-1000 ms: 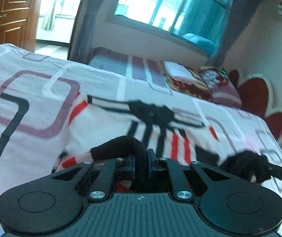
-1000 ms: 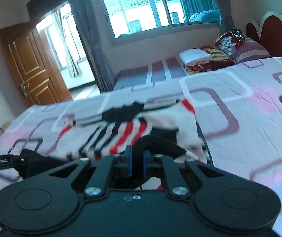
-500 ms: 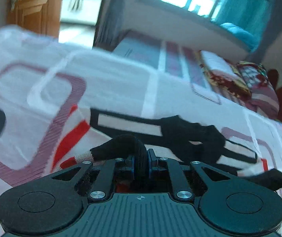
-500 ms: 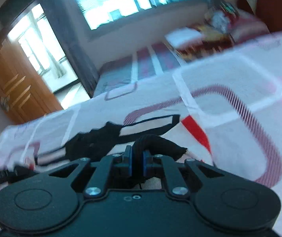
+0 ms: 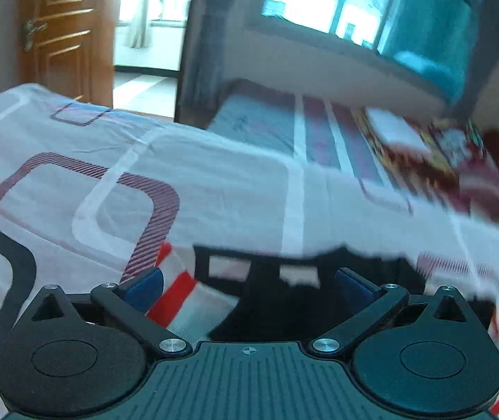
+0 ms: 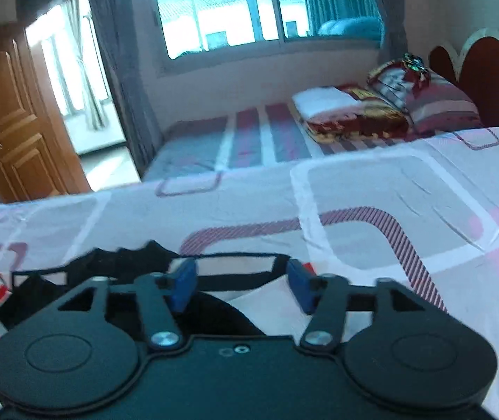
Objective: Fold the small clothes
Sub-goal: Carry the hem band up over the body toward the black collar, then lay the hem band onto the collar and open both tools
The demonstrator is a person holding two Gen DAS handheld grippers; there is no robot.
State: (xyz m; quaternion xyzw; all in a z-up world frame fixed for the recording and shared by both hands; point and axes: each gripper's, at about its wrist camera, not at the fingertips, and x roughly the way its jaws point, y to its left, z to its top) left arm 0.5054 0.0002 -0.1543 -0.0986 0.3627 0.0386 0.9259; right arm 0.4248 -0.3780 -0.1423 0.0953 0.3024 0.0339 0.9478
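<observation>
The garment (image 5: pixel 270 290), soft, light and floppy, lies on the bed (image 5: pixel 214 182) under both my tongs. My left tongs (image 5: pixel 248 288) have just spread wide, my right tongs (image 6: pixel 241 285) have just been parting, nothing pinched; I'd grab its black trimmed edge.

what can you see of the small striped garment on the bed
The garment is soft knit-looking cloth, white with red stripes and black trim bands and panels. It lies flat on the patterned bedsheet, its far edge lined with black. Both tongs, left and right, have just been opening and stand open over it, pads apart and not pressing the cloth. Blur hides finer detail.
</observation>
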